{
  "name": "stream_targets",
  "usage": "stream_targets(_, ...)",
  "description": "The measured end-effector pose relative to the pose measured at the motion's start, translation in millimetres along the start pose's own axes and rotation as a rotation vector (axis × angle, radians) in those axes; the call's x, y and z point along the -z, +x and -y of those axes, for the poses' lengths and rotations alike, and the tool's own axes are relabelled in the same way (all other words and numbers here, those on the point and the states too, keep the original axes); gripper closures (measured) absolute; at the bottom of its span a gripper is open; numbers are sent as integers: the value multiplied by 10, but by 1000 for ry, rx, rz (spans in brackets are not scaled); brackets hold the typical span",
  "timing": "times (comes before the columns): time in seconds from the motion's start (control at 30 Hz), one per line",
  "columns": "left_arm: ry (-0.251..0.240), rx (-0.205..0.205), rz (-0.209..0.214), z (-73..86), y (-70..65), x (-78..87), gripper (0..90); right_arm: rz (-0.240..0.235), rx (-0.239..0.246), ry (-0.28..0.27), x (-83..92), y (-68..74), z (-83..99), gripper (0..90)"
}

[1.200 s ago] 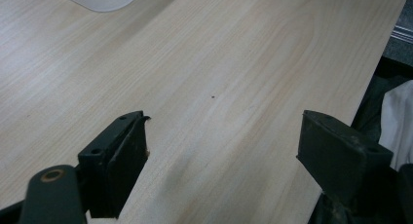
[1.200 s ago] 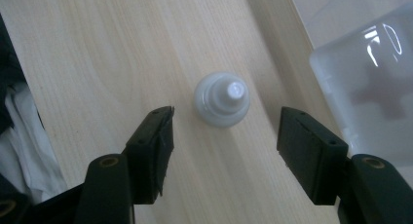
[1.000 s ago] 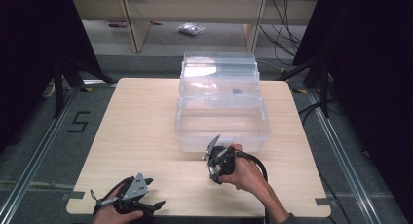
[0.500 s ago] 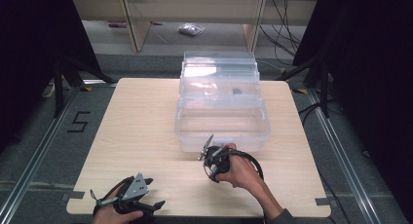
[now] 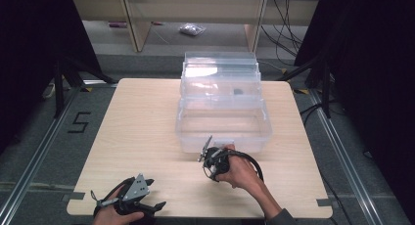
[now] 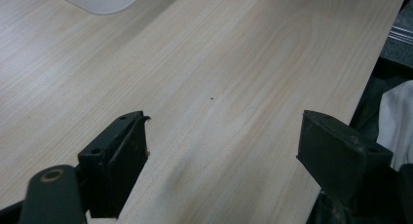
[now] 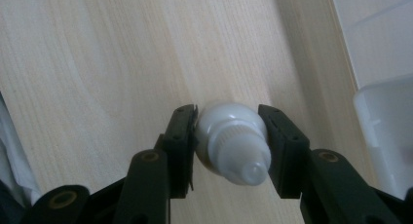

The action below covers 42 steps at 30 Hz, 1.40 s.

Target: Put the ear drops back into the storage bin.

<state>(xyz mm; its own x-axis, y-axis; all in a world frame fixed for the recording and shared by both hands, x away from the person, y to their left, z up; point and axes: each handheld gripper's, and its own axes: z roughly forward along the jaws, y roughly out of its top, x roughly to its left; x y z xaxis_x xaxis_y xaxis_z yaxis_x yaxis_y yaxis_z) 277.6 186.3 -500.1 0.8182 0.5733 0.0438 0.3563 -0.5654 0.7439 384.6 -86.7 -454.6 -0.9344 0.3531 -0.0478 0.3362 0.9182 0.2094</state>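
- Small white plastic bottle [image 7: 233, 142] w/ ribbed collar and nozzle tip, clamped between the jaws of the right gripper [image 7: 229, 136]. Nozzle end points back toward the camera, rounded body points away, down toward the tabletop [image 7: 122, 48].
- Handling, as a guess: looks light, prob. thin-walled squeeze plastic, so stiff enough at the collar but the body may give under hard pinch. Smooth glossy surface = slippery; round section means it can roll or twist between flat pads.
- Best hold, in my view: across the ribbed collar / upper shoulder, where ridges add friction and the wall is stiffest. That's about where the pads sit now, one each side, both touching.
- Not fragile-looking; a drop prob. wouldn't break it, but cap/nozzle seal can't be judged from here.
- High view: right gripper [image 5: 214, 160] hovers just in front of the near wall of the clear plastic box [image 5: 222, 118], close to it. Bottle itself too small to make out there.
- Clear box is a stepped, multi-tier type, standing open at tabletop centre-far side; a small dark item [image 5: 238, 92] lies in an upper tier, can't tell what.
- Left gripper [image 5: 128, 199] rests low at the near-left edge of the tabletop, well apart from box and bottle. In the left gripper view its jaws stand wide apart w/ bare wood between, nothing held.
- Risk, as judgement: bottle slipping nozzle-first out of the pinch if tilted further.
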Motion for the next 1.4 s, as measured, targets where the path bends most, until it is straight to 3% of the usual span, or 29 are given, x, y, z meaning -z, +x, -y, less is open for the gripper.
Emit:
stream_targets(0.03, 0, -2, 1, 0, -1, 3, 179, 9, 34, -3, 1, -4, -11, 600)
stream_targets(0.07, 0, -2, 1, 0, -1, 3, 178, 9, 34, -3, 1, -4, -11, 600)
stream_targets(0.1, -2, -17, -2, -4, 8, 7, 178, 17, 12, -1, 18, 15, -13, 600)
stream_targets(0.27, -7, -13, -4, -2, 4, 8, 178, 28, 20, -11, 84, -2, 5, 600)
stream_targets(0.37, -4, -16, -1, -2, 10, 6, 178, 28, -3, -21, 132, 8, 17, 600)
stream_targets(0.4, 4, -23, -7, -3, 14, 12, 179, 33, 30, -32, 144, -14, 19, 600)
stream_targets(0.43, -5, 1, -6, 2, 1, 7, 179, 24, 17, -25, 170, -9, 27, 600)
stream_targets(0.5, -3, 1, -8, 3, 5, 7, 178, 28, 41, -29, 172, -30, 28, 601)
stream_targets(0.53, -3, 1, -8, 5, 3, 6, 179, 28, 24, -29, 191, -34, 29, 601)
stream_targets(0.73, 4, -1, -6, 4, 9, 0, 178, 23, 23, -46, 252, -54, 38, 601)
stream_targets(0.8, 7, -22, -7, 0, 19, 1, 178, 16, 27, -45, 285, -64, 45, 601)
stream_targets(0.87, -4, 5, -4, 5, 5, 1, 179, 14, 19, -42, 321, -80, 55, 601)
stream_targets(0.93, 5, -14, -5, 0, 22, 3, 179, 10, -10, -44, 350, -73, 66, 601)
stream_targets(1.0, 6, -9, -5, 2, 18, 0, 178, 5, 13, -53, 377, -100, 93, 601)
stream_targets(1.03, 4, 5, -6, 6, 9, -3, 179, 3, -17, -47, 422, -94, 126, 601)
stream_targets(1.13, 9, -18, -10, 2, 23, -3, 179, 0, -33, -47, 475, -114, 183, 601)
stream_targets(1.2, 4, -3, -10, 6, 8, -6, 178, 8, -51, -45, 522, -124, 218, 601)
stream_targets(1.37, 5, 1, -5, 6, 11, -3, 178, 2, -51, -49, 615, -156, 270, 601)
stream_targets(1.4, 9, -19, -9, 1, 26, 0, 179, 6, -37, -60, 656, -183, 290, 601)
